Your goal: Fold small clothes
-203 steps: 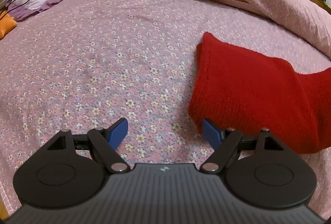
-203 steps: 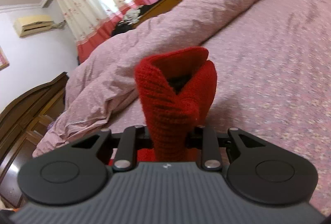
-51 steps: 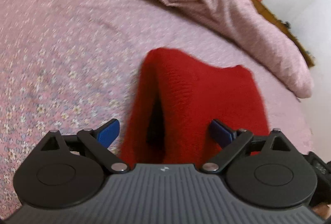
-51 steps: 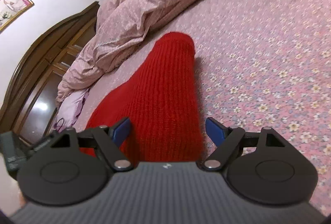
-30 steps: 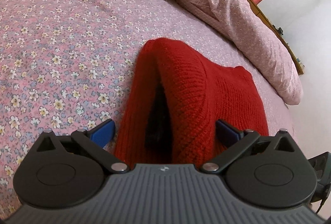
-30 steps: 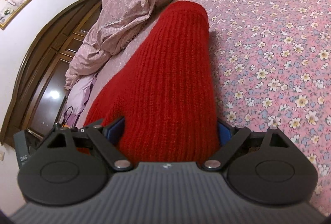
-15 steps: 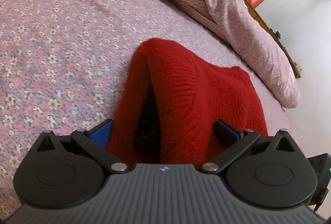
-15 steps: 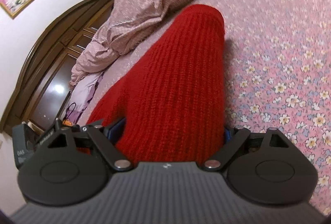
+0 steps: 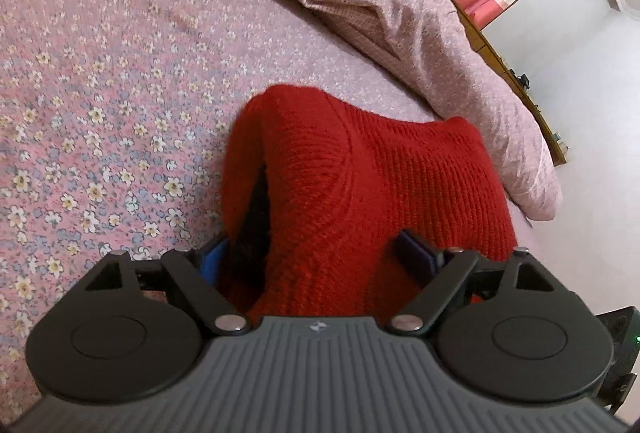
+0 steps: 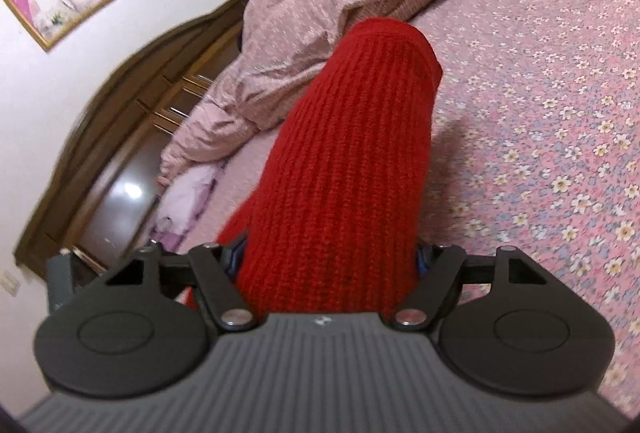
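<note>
The red knitted garment (image 9: pixel 384 189) lies on the bed's floral sheet (image 9: pixel 92 105), already doubled into a thick bundle with a dark opening at one end. The left gripper (image 9: pixel 316 257) straddles that end, its jaws closing with the knit between them; the pads do not yet look pressed in. The right gripper (image 10: pixel 328 257) straddles the other end, and its closing jaws squeeze the knit from both sides. At least one fold looks done; another fold or a final tidy probably remains.
</note>
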`<state>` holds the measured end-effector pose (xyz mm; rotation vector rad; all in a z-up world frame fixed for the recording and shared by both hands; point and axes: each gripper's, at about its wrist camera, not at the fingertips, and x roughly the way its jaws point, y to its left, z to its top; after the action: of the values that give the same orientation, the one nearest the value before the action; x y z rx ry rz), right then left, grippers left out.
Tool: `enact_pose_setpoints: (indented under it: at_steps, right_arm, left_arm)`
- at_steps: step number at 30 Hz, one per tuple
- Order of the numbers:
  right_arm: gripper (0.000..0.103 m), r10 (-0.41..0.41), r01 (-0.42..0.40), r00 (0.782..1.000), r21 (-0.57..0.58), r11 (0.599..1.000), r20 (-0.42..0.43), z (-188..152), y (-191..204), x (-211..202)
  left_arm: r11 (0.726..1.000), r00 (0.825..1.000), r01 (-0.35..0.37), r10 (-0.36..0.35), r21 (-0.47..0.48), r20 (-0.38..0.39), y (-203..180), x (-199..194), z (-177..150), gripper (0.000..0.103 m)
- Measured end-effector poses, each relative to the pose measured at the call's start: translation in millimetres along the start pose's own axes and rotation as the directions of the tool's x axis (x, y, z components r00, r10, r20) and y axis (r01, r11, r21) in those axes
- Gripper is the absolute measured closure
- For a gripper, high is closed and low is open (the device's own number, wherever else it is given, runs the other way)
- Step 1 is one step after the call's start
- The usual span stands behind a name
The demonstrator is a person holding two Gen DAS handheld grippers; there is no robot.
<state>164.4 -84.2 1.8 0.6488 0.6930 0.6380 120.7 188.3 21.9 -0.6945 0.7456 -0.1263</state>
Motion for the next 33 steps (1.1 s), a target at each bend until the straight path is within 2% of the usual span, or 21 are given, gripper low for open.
enact_pose_setpoints:
  at_steps: [8,16,20,26,30,33]
  right_arm:
    - [0.03,0.06,-0.061,0.998,0.03,0.998,0.018,-5,11,-33]
    - [0.03,0.03,-0.031,0.999,0.009,0.999,0.044,-9,9,-88]
    - [0.03,0.007,-0.008,0.998,0.016,1.0,0.055,-9,-3,-119]
    - [0.03,-0.023,0.02,0.999,0.077,0.997,0.047,-13,-36,-147]
    - [0.03,-0.038,0.034,0.999,0.142,0.989,0.027,-21,-64,-145]
    - [0.03,-0.079,0.077,0.997,0.16,0.984,0.001,-27,-82,-139]
  left_arm:
    - [0.999,0.999,0.035,-0.036,0.012,0.008,-20,-26,-15,0.016]
    - [0.995,0.994,0.097,-0.096,0.019,-0.047,-56,-26,-52,0.016]
    - [0.991,0.99,0.121,-0.115,0.065,-0.087,-81,-20,-72,0.016]
    - [0.983,0.989,0.098,-0.079,0.155,-0.124,-111,-5,-102,0.016]
    - [0.978,0.991,0.054,-0.027,0.204,-0.134,-115,6,-114,0.016]
    - [0.976,0.99,0.033,-0.002,0.216,-0.142,-112,9,-120,0.016]
